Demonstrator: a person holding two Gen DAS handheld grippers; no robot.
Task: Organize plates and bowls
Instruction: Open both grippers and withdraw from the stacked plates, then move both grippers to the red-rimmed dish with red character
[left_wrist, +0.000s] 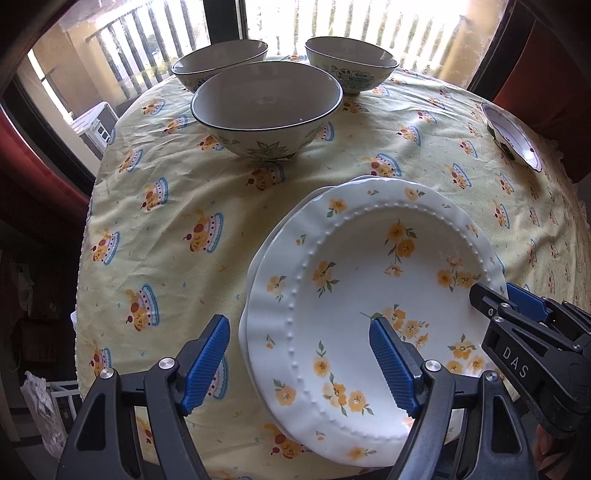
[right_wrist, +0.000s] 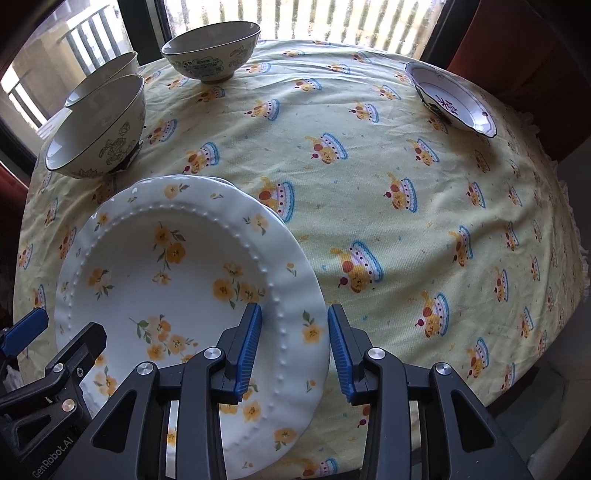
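A white plate with yellow flowers (left_wrist: 369, 280) lies on top of another white plate at the table's near edge; it also shows in the right wrist view (right_wrist: 177, 280). My left gripper (left_wrist: 299, 363) is open, its jaws astride the plate's left rim. My right gripper (right_wrist: 295, 350) is open, its jaws astride the plate's right rim, and it shows in the left wrist view (left_wrist: 517, 306). Three cream bowls stand at the far side: a near one (left_wrist: 266, 110), a far left one (left_wrist: 218, 62) and a far right one (left_wrist: 351, 66). A small white dish (right_wrist: 450, 98) sits far right.
The round table carries a yellow cloth (right_wrist: 388, 221) printed with cakes. A window with railings (left_wrist: 295, 22) is behind the bowls. A red chair back (right_wrist: 517, 55) stands beyond the small dish.
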